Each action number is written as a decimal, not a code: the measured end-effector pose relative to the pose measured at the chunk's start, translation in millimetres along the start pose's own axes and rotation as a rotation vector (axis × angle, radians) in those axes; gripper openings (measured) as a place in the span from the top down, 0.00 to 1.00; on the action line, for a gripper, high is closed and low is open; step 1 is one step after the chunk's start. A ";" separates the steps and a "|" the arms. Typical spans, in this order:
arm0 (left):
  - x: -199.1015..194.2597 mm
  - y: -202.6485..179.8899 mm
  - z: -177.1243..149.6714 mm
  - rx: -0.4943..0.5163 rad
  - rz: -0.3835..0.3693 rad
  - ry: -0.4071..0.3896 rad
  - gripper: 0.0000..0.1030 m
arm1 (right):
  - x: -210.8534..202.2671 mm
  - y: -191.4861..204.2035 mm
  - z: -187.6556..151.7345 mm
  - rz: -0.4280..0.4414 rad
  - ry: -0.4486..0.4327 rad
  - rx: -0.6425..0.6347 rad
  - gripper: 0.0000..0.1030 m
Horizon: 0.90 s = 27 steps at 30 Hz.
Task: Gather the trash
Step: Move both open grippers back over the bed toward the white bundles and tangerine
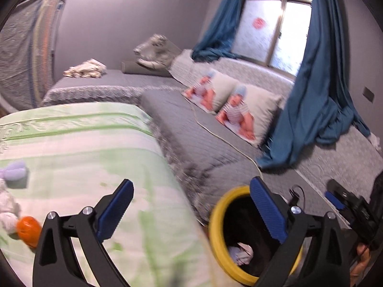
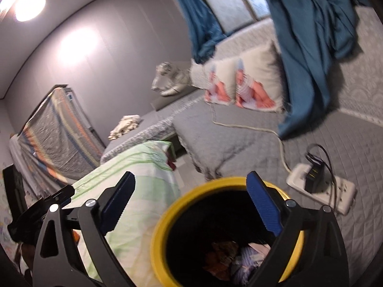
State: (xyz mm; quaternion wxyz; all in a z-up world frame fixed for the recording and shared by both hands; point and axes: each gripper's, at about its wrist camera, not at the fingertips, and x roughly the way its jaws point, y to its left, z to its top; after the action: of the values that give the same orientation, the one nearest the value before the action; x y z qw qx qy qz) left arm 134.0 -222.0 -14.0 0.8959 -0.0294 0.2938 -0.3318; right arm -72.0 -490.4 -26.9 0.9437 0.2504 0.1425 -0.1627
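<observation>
A black trash bin with a yellow rim (image 1: 216, 227) stands on the floor between the green bedspread and the grey mattresses; it also shows in the right wrist view (image 2: 160, 234). Crumpled trash (image 2: 229, 260) lies inside it, also seen in the left wrist view (image 1: 240, 253). My left gripper (image 1: 191, 215) is open and empty, above the bed edge and the bin. My right gripper (image 2: 191, 203) is open and empty, right above the bin's mouth. An orange crumpled piece (image 1: 28, 230) and white and lilac pieces (image 1: 14, 174) lie on the green bedspread at the left.
A green striped bedspread (image 1: 83, 148) covers the near bed. Grey quilted mattresses (image 1: 191, 134) hold two printed pillows (image 1: 241, 110), a cord and a white power strip (image 2: 320, 189). Blue curtains (image 1: 311, 83) hang over the window. My right gripper shows in the left wrist view (image 1: 354, 205).
</observation>
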 end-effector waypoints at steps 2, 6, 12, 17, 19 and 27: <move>-11.6 18.3 6.5 -0.023 0.028 -0.027 0.08 | -2.1 17.1 3.5 0.034 -0.012 -0.030 0.10; -34.0 53.6 15.6 -0.058 0.091 -0.067 0.08 | -2.4 58.8 8.3 0.113 -0.024 -0.102 0.08; -65.8 106.2 22.1 -0.101 0.197 -0.115 0.08 | 9.0 117.5 3.5 0.217 0.004 -0.192 0.08; -91.3 160.0 18.3 -0.136 0.287 -0.141 0.08 | 27.5 167.4 -12.0 0.292 0.055 -0.267 0.08; -98.9 179.4 16.0 -0.163 0.317 -0.146 0.08 | 34.3 186.6 -19.1 0.316 0.074 -0.302 0.08; -121.4 250.0 0.9 -0.275 0.404 -0.159 0.08 | 63.5 263.6 -64.4 0.439 0.156 -0.457 0.08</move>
State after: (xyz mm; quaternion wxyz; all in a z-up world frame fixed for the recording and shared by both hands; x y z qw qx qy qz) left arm 205.1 46.7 -13.7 0.9520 -0.1175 0.2646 -0.0996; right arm 73.2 -255.4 9.4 0.9742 0.0684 0.1900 0.1008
